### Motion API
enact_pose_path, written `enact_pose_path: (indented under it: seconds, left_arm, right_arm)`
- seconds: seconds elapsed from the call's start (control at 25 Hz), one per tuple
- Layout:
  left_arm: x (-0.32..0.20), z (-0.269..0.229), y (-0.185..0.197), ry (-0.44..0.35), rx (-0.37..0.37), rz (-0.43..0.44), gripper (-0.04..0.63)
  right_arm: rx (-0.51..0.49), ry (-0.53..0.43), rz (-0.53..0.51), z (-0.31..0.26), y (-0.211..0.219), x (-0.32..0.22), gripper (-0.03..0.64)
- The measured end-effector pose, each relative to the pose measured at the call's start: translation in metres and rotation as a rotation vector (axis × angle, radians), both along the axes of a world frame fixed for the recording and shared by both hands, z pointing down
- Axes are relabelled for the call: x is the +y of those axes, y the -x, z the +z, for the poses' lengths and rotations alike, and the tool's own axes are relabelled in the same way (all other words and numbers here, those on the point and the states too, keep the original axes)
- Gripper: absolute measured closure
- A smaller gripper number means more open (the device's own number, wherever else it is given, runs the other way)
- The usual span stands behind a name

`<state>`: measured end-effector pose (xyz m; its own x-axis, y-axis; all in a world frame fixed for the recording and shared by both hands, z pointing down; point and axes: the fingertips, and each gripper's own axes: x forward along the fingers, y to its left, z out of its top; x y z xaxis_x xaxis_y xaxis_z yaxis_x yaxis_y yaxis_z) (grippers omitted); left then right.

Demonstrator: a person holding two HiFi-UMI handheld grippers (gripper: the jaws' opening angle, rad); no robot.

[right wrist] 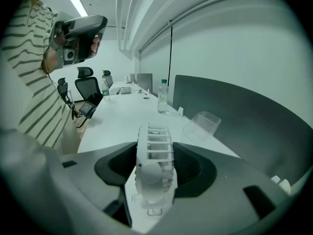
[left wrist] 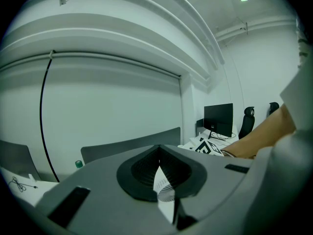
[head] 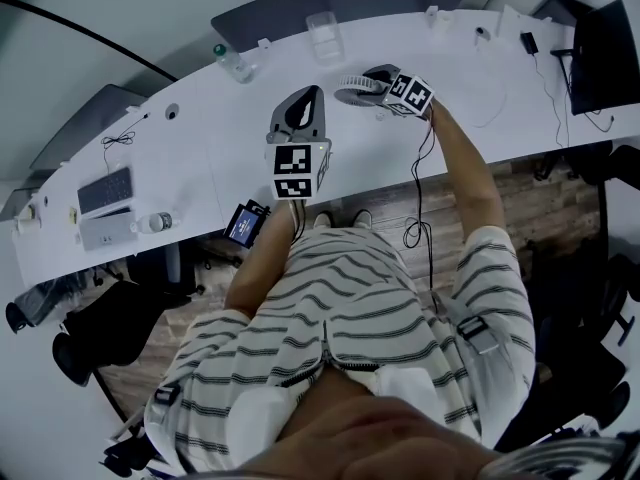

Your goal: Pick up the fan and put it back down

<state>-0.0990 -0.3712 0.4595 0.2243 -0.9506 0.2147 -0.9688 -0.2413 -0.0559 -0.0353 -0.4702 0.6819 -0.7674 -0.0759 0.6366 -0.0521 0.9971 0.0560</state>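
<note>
— What sits at the left end of the tabletop (head: 200, 158)?

— A keyboard (head: 105, 190), at about 9 o'clock in the head view. A small bottle (head: 152, 223) lies just beside it, at its 4 o'clock. A green-capped bottle (head: 232, 63) stands further along, toward 11 o'clock, by the back edge.

— And the left claw (head: 303, 108)?

— The person holds it over the middle of the tabletop. Its jaws meet at the tips and leave only a thin slit behind them. Nothing is held there. A clear plastic container (head: 325, 36) stands at its 12 o'clock, near the back edge and well apart from it.

— Where is the fan (head: 357, 88)?

— At about 2 o'clock from the left claw, near it but not touching. Its round white grille faces up at the head camera.

— Does the right claw (head: 385, 80) have it?

— Yes. It reaches in from the fan's 3 o'clock and is closed on it. In the right gripper view the white ribbed body shows edge-on between the two jaws, which press on its sides. Whether the base touches the tabletop cannot be told.

— Anything further right?

— A dark monitor (head: 605, 53) at 2 o'clock in the head view, well apart from the fan.
</note>
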Motion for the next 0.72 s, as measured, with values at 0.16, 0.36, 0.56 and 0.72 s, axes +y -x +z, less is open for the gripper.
enact_pose_path:
  seconds: [0.16, 0.36, 0.56, 0.72]
  left_arm:
    - [-0.002, 0.002, 0.0, 0.004, 0.002, 0.001, 0.588]
    - [-0.003, 0.002, -0.003, 0.0, 0.008, 0.019, 0.588]
    - [-0.004, 0.003, -0.008, 0.004, 0.014, 0.036, 0.588]
    - [-0.004, 0.005, -0.012, 0.006, 0.018, 0.05, 0.588]
  right_arm:
    - [0.046, -0.013, 0.003, 0.004, -0.011, -0.003, 0.39]
    - [0.108, -0.03, 0.034, 0.011, -0.021, -0.006, 0.39]
    - [0.12, -0.038, 0.074, 0.01, -0.033, -0.009, 0.39]
    - [0.127, -0.055, 0.097, 0.008, -0.039, -0.01, 0.388]
